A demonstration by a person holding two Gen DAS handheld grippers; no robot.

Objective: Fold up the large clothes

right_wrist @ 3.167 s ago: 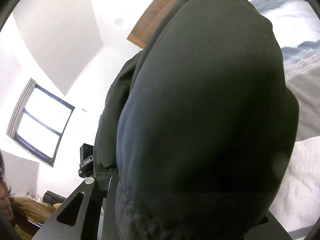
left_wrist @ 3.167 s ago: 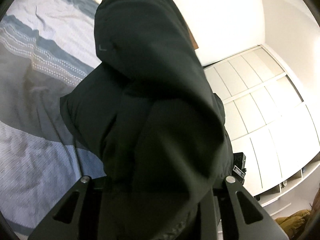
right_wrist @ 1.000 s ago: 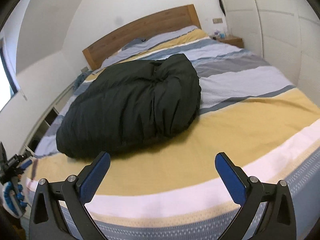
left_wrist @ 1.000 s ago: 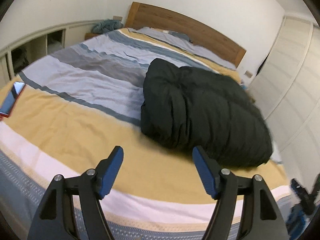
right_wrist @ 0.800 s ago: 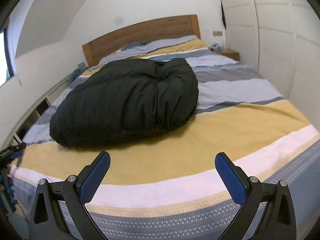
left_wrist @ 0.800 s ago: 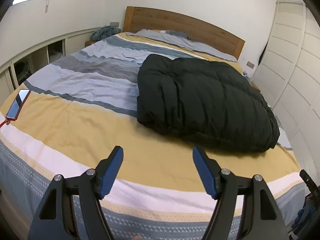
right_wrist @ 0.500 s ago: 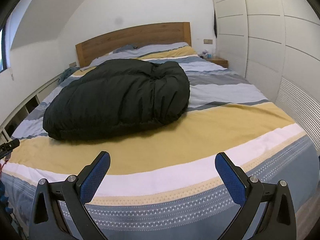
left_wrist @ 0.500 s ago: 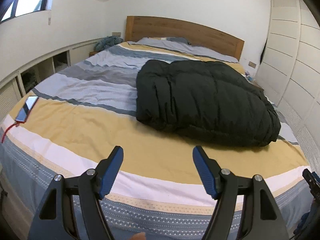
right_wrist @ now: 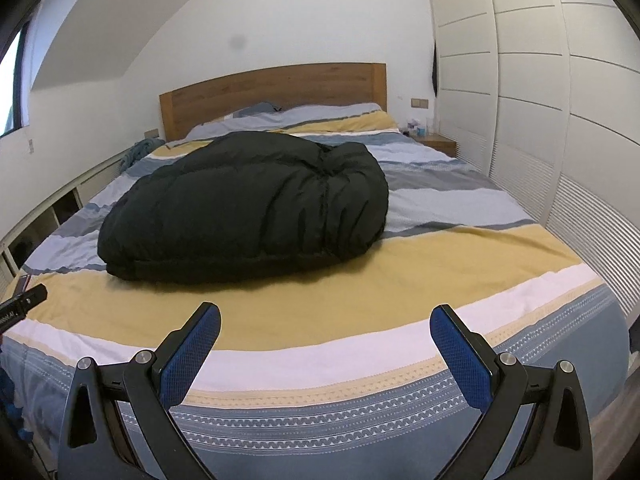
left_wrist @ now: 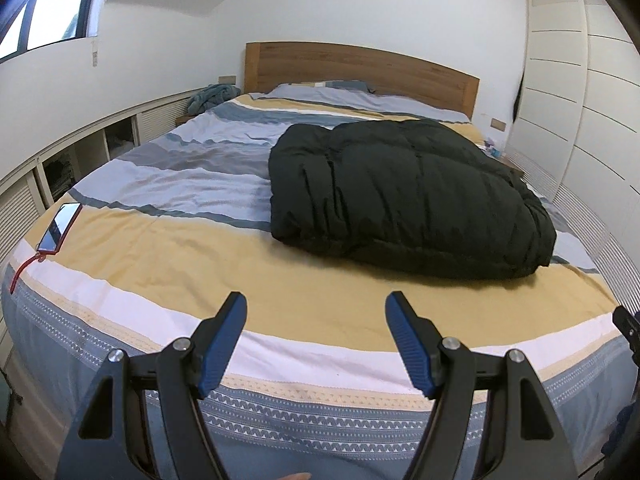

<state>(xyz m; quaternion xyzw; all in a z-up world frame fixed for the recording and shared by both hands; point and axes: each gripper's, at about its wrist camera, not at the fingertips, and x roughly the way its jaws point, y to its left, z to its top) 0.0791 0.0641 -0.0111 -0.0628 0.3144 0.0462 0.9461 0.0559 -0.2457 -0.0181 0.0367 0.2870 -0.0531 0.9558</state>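
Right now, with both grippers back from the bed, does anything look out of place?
Only the phone: it lies by the bed corner, its red strap hanging over the edge. The black jacket rests bundled, clear of both open grippers.

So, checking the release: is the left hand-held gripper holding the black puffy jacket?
No, the left hand-held gripper is open and empty; the black puffy jacket lies on the bed.

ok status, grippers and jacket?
Left hand-held gripper open, empty. Right hand-held gripper open, empty. Black jacket bundled on bed. Nothing between.
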